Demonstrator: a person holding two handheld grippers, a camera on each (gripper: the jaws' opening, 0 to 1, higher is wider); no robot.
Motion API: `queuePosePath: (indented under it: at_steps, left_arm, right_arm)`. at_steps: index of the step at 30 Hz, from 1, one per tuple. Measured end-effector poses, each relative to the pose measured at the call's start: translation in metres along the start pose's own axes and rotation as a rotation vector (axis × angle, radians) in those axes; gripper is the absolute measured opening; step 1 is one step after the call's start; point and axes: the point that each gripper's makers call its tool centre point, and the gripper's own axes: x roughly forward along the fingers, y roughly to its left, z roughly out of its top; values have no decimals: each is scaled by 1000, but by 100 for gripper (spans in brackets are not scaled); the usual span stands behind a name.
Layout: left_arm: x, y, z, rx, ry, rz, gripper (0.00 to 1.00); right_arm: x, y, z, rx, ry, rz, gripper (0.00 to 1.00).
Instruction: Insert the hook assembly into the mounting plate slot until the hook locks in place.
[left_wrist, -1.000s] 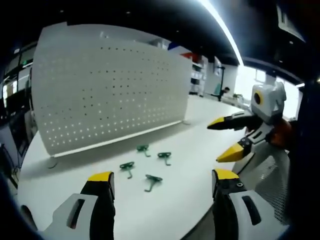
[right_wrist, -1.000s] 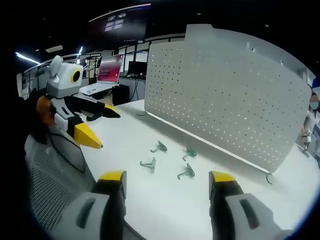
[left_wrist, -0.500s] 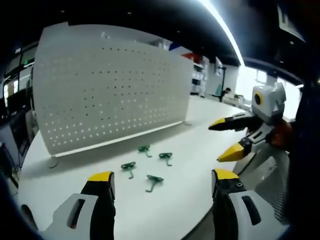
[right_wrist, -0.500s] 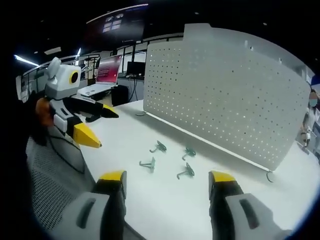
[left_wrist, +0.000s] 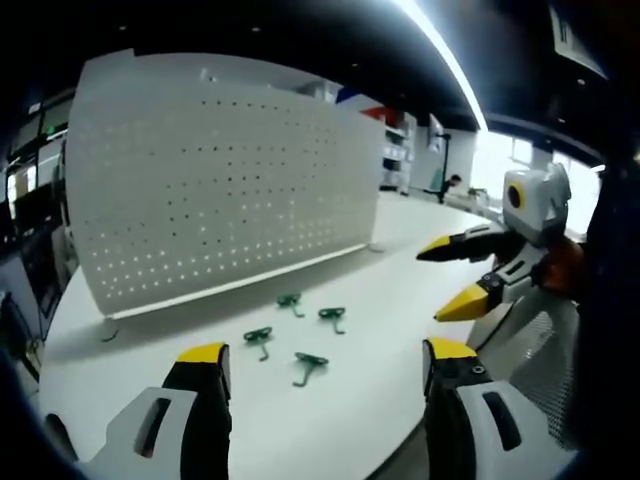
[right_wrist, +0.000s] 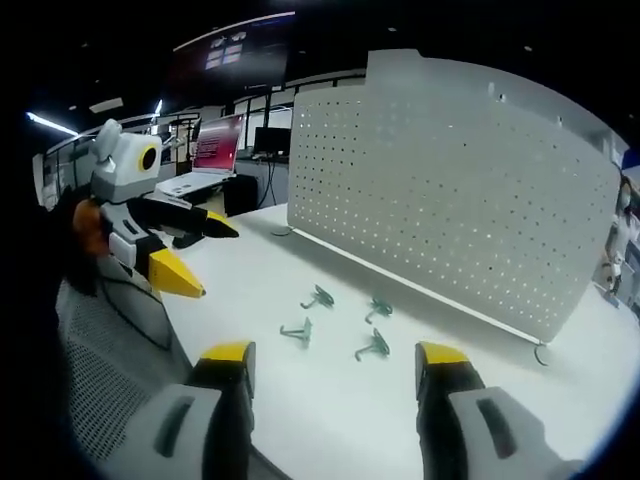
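Observation:
A tall white perforated mounting plate (left_wrist: 210, 180) (right_wrist: 450, 180) stands upright on the white table (left_wrist: 400, 270) (right_wrist: 250, 270). Several green hooks lie flat on the table in front of it, among them one nearest me (left_wrist: 308, 364) (right_wrist: 296, 331) and others (left_wrist: 257, 338) (left_wrist: 331, 315) (right_wrist: 374, 346) (right_wrist: 318, 296). My left gripper (left_wrist: 325, 365) is open, hovering short of the hooks; it also appears in the right gripper view (right_wrist: 195, 255). My right gripper (right_wrist: 335, 365) is open too, seen from the side in the left gripper view (left_wrist: 450, 275). Neither holds anything.
A laptop (right_wrist: 210, 150) sits at the far end of the table behind the left gripper. A grey mesh chair back (right_wrist: 110, 360) (left_wrist: 550, 350) lies near the table's front edge. Office shelving stands beyond the plate (left_wrist: 395, 150).
Both views have drifted slightly; the hooks and plate lie where they were. Both grippers stay open.

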Motion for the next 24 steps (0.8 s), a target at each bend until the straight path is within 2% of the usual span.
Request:
queuePosePath:
  at_steps: [8,18,24]
  left_arm:
    - [0,1,0,-2,-3,2,80]
    - [3,-1,-5,3,26,-4,80]
    - [-1,3,-1,-5,4,11,79]
  right_arm:
    - [0,0,0,11,2,7,62]
    - [4,2,4,65,-17,47,62]
    - [13,6,7,36,-8,70,61]
